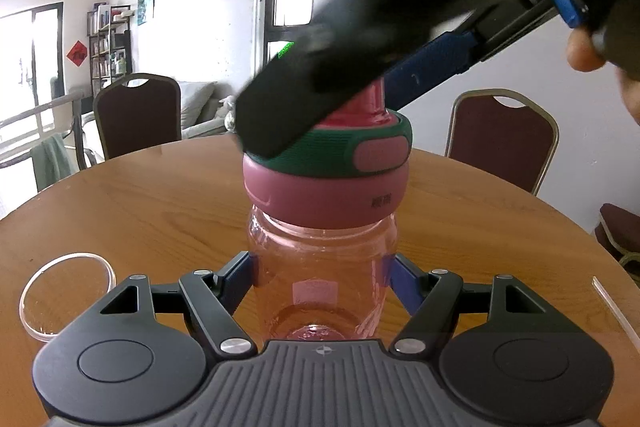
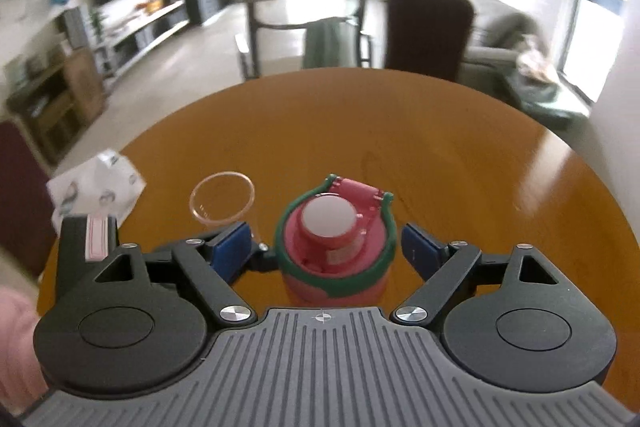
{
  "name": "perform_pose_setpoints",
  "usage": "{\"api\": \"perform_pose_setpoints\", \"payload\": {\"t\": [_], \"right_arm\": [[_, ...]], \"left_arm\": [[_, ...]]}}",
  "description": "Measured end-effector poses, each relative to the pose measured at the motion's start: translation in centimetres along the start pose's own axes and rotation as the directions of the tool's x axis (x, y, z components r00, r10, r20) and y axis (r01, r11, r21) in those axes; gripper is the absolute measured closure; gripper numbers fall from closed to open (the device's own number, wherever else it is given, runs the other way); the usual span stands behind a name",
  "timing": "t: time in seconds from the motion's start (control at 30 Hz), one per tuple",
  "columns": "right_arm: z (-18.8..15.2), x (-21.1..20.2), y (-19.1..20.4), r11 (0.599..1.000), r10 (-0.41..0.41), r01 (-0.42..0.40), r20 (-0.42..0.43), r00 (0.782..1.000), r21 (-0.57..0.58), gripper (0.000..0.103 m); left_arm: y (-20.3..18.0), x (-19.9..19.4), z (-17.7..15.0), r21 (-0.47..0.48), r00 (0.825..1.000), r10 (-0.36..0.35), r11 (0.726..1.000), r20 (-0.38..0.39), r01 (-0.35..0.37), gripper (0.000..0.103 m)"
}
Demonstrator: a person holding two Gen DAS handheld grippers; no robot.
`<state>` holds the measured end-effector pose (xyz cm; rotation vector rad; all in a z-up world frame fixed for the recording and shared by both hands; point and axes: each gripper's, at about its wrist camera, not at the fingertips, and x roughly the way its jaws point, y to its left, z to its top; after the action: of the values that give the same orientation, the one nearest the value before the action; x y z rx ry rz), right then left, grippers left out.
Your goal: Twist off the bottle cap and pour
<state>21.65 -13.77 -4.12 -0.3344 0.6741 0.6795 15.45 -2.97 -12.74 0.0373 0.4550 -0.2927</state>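
A pink translucent bottle (image 1: 322,267) stands upright on the round wooden table (image 1: 160,195). My left gripper (image 1: 322,269) is shut on its body, with a blue pad pressing each side. The pink cap (image 1: 326,195) with its green band (image 1: 320,155) is on the bottle. My right gripper (image 2: 324,245) hangs over the cap (image 2: 334,239) from above and is open, its blue pads (image 2: 230,247) standing clear of both sides of the cap. In the left wrist view its black body and one blue finger (image 1: 432,67) cover the cap's top.
A clear empty cup (image 2: 222,199) stands on the table just left of the bottle, also visible as the cup (image 1: 68,299). A white printed packet (image 2: 96,187) lies at the table's left edge. Dark red chairs (image 1: 138,115) ring the far side. A hand (image 1: 588,51) holds the right gripper.
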Motion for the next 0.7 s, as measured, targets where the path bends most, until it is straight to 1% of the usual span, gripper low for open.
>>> {"api": "perform_pose_setpoints", "payload": {"t": [0.07,0.13,0.17,0.27,0.33,0.4,0.47,0.5,0.67,0.7], "right_arm": [[0.0,0.1,0.6,0.999,-0.041,0.040,0.004,0.999,0.036,0.020],[0.0,0.2,1.3,0.994,-0.081,0.080,0.007,0.997,0.072,0.031],[0.1,0.3,1.6,0.991,-0.101,0.100,0.007,0.995,0.091,0.031],[0.2,0.2,1.5,0.995,-0.081,0.081,0.000,0.997,0.066,0.032],[0.4,0.7,1.2,0.999,-0.041,0.041,-0.004,0.999,0.019,0.032],[0.4,0.7,0.2,0.999,0.027,-0.027,-0.004,1.000,-0.039,0.032],[0.3,0.8,-0.8,0.988,0.104,-0.103,-0.001,0.995,-0.115,0.032],[0.2,0.8,-1.1,0.983,0.128,-0.125,0.008,0.992,-0.135,0.032],[-0.5,0.8,-2.1,0.955,0.227,-0.211,0.055,0.972,-0.207,0.031],[-0.6,0.7,-1.9,0.958,0.217,-0.200,0.063,0.974,-0.207,0.031]], "left_arm": [[0.0,0.0,0.0,0.002,1.000,0.000,1.000,-0.002,0.000,0.032],[0.1,0.1,0.0,0.001,1.000,-0.001,1.000,-0.003,0.001,0.032],[0.2,0.2,0.0,0.001,1.000,-0.002,1.000,-0.003,0.002,0.032],[0.5,0.4,0.0,-0.001,1.000,-0.007,1.000,-0.003,0.007,0.032],[0.7,0.5,0.0,-0.006,1.000,-0.014,1.000,-0.003,0.013,0.032],[0.8,0.5,0.0,-0.011,1.000,-0.021,1.000,-0.003,0.021,0.032],[0.7,0.4,-0.1,-0.009,1.000,-0.024,1.000,-0.004,0.024,0.032],[0.7,0.4,0.0,-0.007,1.000,-0.026,1.000,-0.004,0.026,0.032],[0.8,0.5,0.1,-0.013,1.000,-0.030,0.999,-0.006,0.030,0.032],[0.9,0.6,0.1,-0.014,1.000,-0.030,0.999,-0.007,0.030,0.032]]}}
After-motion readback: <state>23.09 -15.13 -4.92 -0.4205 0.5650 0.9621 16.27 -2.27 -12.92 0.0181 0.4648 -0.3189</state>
